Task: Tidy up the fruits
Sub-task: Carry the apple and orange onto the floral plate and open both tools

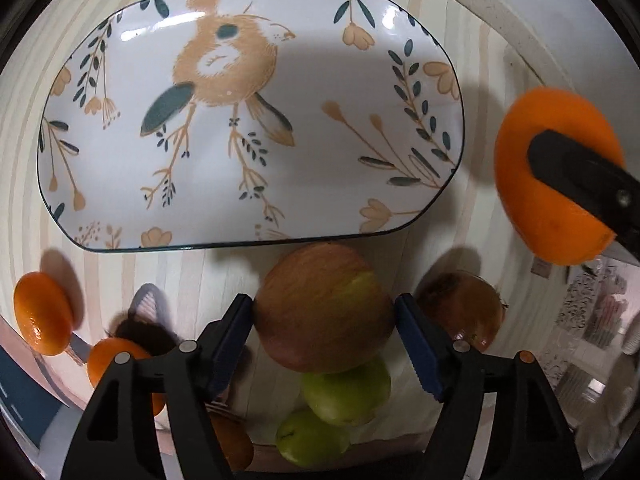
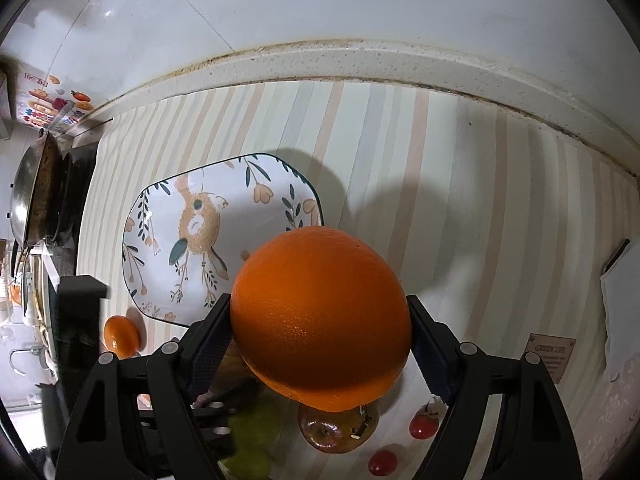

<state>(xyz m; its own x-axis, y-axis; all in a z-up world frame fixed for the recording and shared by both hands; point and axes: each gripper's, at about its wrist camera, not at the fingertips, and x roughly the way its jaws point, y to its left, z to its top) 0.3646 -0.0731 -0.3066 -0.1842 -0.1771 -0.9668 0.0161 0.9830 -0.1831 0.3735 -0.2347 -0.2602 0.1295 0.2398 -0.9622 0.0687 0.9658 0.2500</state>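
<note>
Well, card's [image 2: 552, 356] text unreadable; right claw [image 2: 320, 340] grips orange [image 2: 320, 316].

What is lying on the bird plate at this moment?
Nothing lies on the visible part of the plate; the left wrist view shows almost all of it bare. The apple covers a bit of its near rim. The large orange is held above the table, off the plate.

We see a white plate [image 1: 248, 200] painted with an orange bird and dark-green leaves, on a cream-and-peach striped tablecloth [image 2: 440, 208]; a red-green apple [image 1: 320, 308].
</note>
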